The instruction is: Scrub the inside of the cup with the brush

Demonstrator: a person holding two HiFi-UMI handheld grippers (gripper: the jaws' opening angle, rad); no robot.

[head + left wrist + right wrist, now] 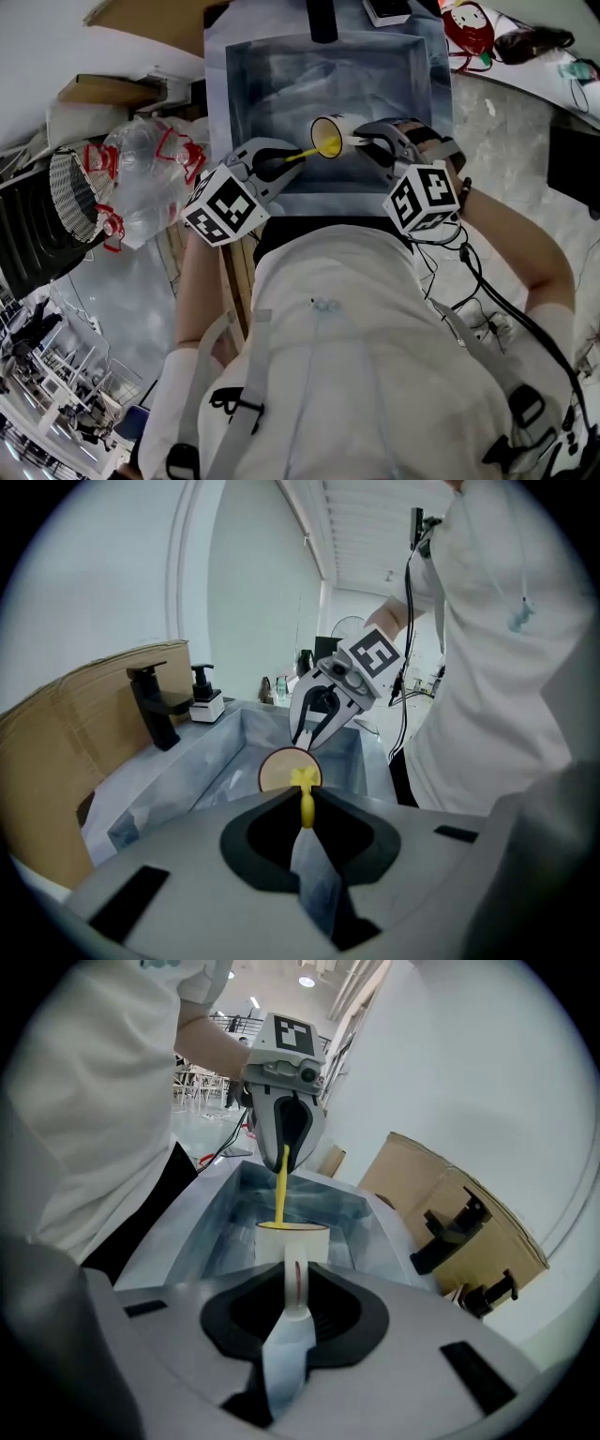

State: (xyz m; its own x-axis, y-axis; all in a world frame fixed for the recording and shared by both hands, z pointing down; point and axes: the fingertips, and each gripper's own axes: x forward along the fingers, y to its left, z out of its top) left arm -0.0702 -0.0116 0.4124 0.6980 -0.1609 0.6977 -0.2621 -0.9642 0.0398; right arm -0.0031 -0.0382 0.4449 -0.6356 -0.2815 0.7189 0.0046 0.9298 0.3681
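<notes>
I see the cup point(330, 137) held above the sink point(281, 84), clear of its bottom. It is white outside and yellow inside, tipped on its side with the round mouth facing my left gripper point(281, 161). Its handle is pinched between the jaws of my right gripper point(366, 139). The brush point(298, 156) is thin and yellow, with its stem clamped in the left gripper's jaws. It points straight at the cup, and its front end sits inside the cup's mouth.
</notes>
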